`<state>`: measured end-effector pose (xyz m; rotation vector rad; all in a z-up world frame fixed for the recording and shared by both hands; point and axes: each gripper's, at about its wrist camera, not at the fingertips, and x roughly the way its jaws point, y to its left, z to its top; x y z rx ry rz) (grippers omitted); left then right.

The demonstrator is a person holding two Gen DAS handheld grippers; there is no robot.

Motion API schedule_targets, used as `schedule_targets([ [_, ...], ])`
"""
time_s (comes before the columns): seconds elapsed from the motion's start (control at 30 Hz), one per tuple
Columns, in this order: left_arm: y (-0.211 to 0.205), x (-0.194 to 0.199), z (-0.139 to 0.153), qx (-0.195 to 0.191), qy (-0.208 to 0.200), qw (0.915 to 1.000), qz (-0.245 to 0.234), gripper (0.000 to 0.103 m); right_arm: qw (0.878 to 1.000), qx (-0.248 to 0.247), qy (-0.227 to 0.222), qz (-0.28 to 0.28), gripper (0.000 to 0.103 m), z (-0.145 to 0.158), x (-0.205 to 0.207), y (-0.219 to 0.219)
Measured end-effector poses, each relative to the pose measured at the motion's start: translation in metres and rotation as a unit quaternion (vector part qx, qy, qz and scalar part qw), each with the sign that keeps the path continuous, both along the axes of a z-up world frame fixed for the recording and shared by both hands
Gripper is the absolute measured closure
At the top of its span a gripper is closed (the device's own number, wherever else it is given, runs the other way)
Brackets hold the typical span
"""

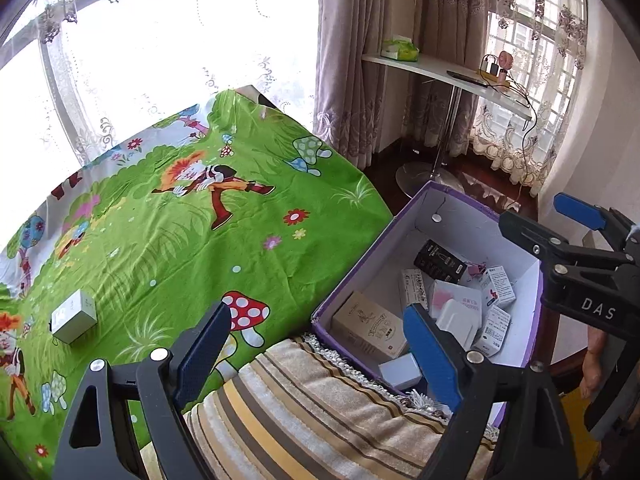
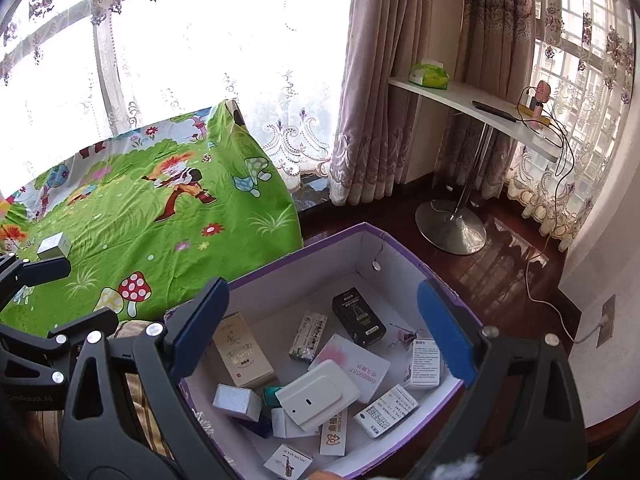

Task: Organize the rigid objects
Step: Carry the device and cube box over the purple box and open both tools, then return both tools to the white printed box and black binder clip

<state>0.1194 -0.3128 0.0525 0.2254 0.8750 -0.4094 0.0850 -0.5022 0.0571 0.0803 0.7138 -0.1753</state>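
Observation:
A purple box with white inside (image 1: 472, 216) (image 2: 320, 256) stands beside the bed and holds several small cartons: a black one (image 2: 358, 316), a tan one (image 2: 242, 350), a white flat device (image 2: 316, 396). One small white box (image 1: 74, 316) (image 2: 54, 246) lies alone on the green cartoon bedsheet (image 1: 180, 232). My left gripper (image 1: 316, 352) is open and empty above a striped cushion at the box's near corner. My right gripper (image 2: 320, 332) is open and empty over the purple box; it also shows at the right of the left wrist view (image 1: 580, 216).
A striped cushion (image 1: 320, 412) sits between the bed and the box. A white side table on a chrome pedestal (image 2: 452, 224) stands by the curtains, with a tissue pack (image 2: 430, 74) and a cable trailing down. Dark wooden floor lies to the right.

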Motion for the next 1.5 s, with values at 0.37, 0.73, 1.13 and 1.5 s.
schedule_targets([
  [0.37,0.062,0.009,0.008,-0.026,0.003,0.9993,0.028,0.014,0.999,0.018,0.001,0.029,0.007,0.011,0.01,0.023],
  [0.73,0.154,0.03,0.008,-0.035,0.004,0.991,0.129,0.014,0.996,0.008,0.004,0.09,0.007,0.032,0.04,0.089],
  [1.13,0.269,0.054,0.013,-0.065,0.006,0.9684,0.241,0.014,0.987,-0.001,0.015,0.158,0.007,0.043,0.076,0.18],
  [1.5,0.345,0.077,0.007,-0.093,0.018,0.9448,0.314,0.014,0.975,-0.01,0.032,0.217,0.007,0.043,0.114,0.268],
])
